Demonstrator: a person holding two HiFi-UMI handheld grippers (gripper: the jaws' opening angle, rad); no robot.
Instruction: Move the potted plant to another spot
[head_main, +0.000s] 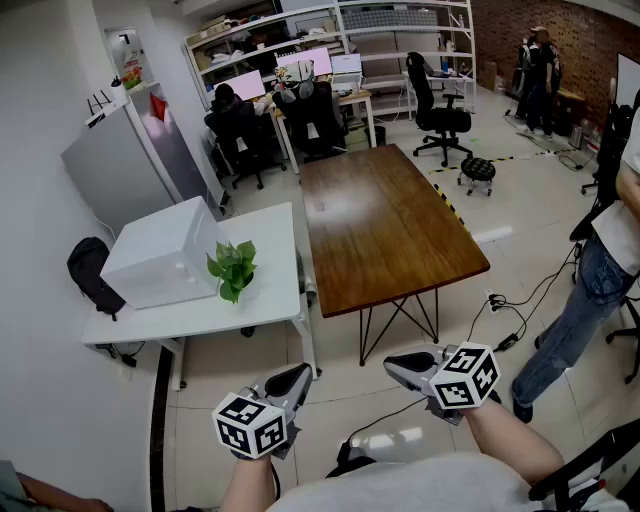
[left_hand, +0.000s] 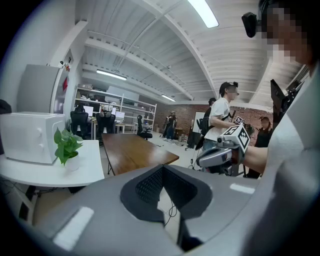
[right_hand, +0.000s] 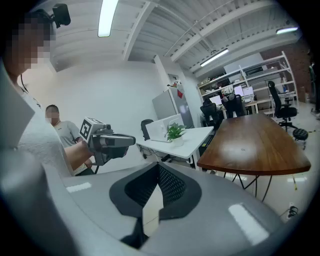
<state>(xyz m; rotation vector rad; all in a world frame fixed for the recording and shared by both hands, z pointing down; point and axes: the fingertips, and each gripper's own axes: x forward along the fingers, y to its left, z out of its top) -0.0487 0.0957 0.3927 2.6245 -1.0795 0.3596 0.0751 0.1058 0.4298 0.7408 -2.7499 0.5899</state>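
Fingers on my left gripper (head_main: 296, 381) and right gripper (head_main: 402, 366) are clenched empty, well short of the potted plant (head_main: 232, 271) beside the microwave (head_main: 160, 258) on the white table (head_main: 262, 305); closing on leaves, not pot, risks tipping it.

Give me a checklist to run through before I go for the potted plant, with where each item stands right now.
1. Potted plant upright on the white table: ok.
2. Left tool empty: ok.
3. Right tool empty: ok.
4. Jaws apart for a grasp: not ok, both shut.
5. Tools near the plant: not ok, both short of the table.
6. Leaves apart from the white box: cannot tell.
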